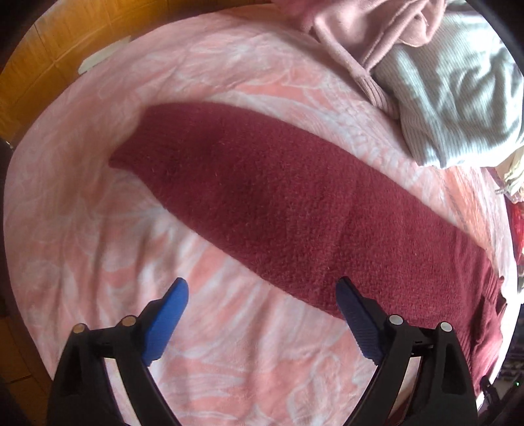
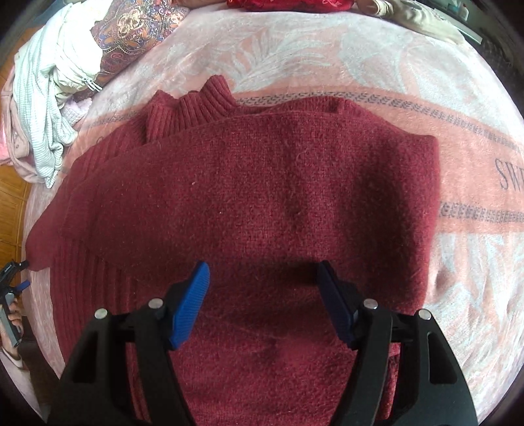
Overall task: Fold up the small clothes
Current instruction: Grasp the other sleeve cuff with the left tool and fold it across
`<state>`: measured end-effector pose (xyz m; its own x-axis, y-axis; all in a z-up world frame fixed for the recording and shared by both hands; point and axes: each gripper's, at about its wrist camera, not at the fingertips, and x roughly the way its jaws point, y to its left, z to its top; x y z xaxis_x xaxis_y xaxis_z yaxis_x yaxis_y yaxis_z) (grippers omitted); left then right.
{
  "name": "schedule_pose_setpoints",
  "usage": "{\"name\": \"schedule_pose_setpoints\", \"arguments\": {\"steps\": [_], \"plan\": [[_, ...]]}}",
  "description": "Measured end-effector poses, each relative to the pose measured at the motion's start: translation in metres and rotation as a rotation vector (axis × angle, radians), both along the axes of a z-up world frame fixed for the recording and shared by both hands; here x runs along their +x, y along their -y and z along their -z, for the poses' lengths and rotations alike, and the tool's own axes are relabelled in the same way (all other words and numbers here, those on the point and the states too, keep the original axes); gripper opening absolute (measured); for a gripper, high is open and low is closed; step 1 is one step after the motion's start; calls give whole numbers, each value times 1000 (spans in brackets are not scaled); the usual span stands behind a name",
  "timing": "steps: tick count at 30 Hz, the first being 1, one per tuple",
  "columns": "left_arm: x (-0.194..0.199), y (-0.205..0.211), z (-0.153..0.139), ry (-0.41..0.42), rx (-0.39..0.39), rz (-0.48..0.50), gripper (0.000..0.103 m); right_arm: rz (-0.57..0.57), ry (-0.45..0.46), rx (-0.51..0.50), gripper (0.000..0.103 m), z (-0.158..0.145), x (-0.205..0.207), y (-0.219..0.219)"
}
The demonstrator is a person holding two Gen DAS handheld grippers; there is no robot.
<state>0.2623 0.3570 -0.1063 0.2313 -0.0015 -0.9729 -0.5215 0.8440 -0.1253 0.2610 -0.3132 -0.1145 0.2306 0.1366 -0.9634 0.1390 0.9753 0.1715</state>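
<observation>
Left wrist view: left gripper [image 1: 262, 293] points down over the bed, blue pads spread wide, nothing between them. Only pink blanket [image 1: 82, 213] shows in the gap; the right-hand pad tip overlaps the near edge of the dark red sweater [image 1: 278, 203], contact cannot be told. Sweater lies flat on the blanket, running as a long band from far left to near right. Far right: a pale pink garment [image 1: 360, 29] heaped against a grey ribbed garment [image 1: 458, 108]. Orange wood floor [image 1: 42, 65] at the far left edge.

Right wrist view: right gripper [image 2: 263, 272] also points down, pads apart, gripping nothing, directly above the sweater [image 2: 262, 183]. Sweater fills the middle, a folded layer on top, ribbed collar [image 2: 199, 105] at the far side, ribbed part trailing to the left. Blanket [image 2: 360, 59] all around it, patterned stripes and letters to the right. Far left: a white ribbed garment [image 2: 42, 98] beside a paisley cloth [image 2: 131, 36]. Left gripper [image 2: 13, 275] sits at the left edge, held by a hand [image 2: 14, 319].
</observation>
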Motion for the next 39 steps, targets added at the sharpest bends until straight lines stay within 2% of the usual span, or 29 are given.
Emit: {"name": "schedule_pose_setpoints", "arguments": {"steps": [3, 6, 8, 9, 11, 12, 13, 14, 17, 21, 24, 28, 39], "plan": [[5, -16, 8, 21, -19, -30, 89, -47, 8, -26, 74, 0, 3, -11], [12, -28, 12, 56, -43, -39, 82, -50, 8, -45, 76, 4, 4, -15], [15, -32, 13, 57, -24, -44, 67, -55, 11, -53, 77, 7, 5, -16], [17, -34, 12, 62, -20, -41, 63, -58, 15, -55, 78, 8, 5, -17], [17, -36, 9, 90, -4, -44, 36, -60, 19, -60, 79, 8, 5, -18], [16, -38, 8, 102, -6, -49, 31, -62, 20, -64, 79, 7, 5, -18], [14, -38, 6, 122, -10, -61, 15, -67, 21, -70, 79, 7, 5, -19], [14, -40, 5, 135, -7, -67, 12, -69, 23, -73, 79, 8, 6, -20], [20, -22, -15, 183, 70, -50, 10, -66, 24, -66, 79, 8, 6, -21], [30, 23, -54, 294, 140, 73, 10, -60, 27, -50, 78, 6, 1, -16], [39, 65, -76, 347, 173, 178, 10, -54, 31, -32, 77, 4, -2, -12], [46, 134, -88, 382, 154, 330, 10, -48, 35, -13, 76, -1, -9, -1], [46, 305, -78, 389, 44, 628, 10, 1, 59, 26, 74, -8, -22, 35]]}}
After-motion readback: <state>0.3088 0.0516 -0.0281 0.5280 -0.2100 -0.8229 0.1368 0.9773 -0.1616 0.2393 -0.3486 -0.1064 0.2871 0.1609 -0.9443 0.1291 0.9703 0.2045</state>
